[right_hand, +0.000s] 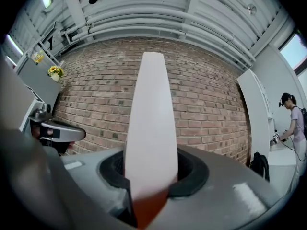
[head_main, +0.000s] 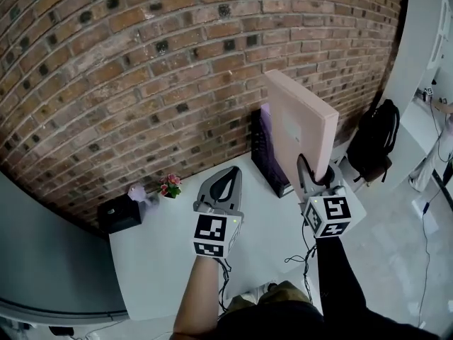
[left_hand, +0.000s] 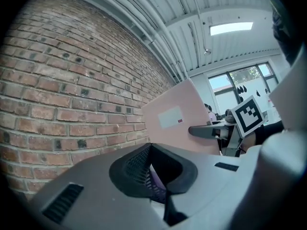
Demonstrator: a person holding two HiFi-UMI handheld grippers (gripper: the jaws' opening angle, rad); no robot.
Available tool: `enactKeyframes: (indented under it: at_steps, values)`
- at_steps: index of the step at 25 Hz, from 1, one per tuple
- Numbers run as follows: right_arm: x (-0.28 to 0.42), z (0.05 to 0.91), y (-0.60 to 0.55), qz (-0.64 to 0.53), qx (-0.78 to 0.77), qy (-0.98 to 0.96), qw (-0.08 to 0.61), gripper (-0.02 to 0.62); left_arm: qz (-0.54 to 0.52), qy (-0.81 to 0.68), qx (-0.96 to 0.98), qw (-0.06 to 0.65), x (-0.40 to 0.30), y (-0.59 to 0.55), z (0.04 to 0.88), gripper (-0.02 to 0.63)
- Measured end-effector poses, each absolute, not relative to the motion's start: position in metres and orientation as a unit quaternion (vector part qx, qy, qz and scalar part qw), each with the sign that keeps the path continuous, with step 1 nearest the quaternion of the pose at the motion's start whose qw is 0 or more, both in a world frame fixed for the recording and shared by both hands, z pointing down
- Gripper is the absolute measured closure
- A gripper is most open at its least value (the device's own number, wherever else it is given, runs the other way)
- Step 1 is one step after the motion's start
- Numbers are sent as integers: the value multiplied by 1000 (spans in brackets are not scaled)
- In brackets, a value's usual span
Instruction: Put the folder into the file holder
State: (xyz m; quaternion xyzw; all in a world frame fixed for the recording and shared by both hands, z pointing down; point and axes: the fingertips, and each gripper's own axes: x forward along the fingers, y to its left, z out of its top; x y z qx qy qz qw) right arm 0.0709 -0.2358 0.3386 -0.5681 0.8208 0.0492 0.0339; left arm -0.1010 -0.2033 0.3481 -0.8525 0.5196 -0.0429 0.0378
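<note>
Right tongs (right_hand: 151,171) clamp upright folder (head_main: 301,119) | left tongs (head_main: 232,170) closed, empty | best kept vertical, aligned over file holder (head_main: 263,151) at tabletop (head_main: 163,261) far edge.

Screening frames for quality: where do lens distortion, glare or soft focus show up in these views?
Head view: even light, fisheye bows the red brick wall into arcs. Left gripper view: the ceiling light panel and windows glare bright. Right gripper view: the pale pink rectangular folder, close up, looks soft and bulged.
</note>
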Motion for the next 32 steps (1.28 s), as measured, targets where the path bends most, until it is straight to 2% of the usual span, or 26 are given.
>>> enactKeyframes:
  at_steps: [11,23,32]
  values:
    - [73,359,-297,19,-549,834,46,449,-64,543,-837,33,-95,-247,372,598]
    - [65,351,-318,52,-546,835,34,449,-83,551,-830,15,-87,-270,394,598]
    - [59,350,-337,47,-553,830,58,449,-81,554,-828,12,-90,-281,396,598]
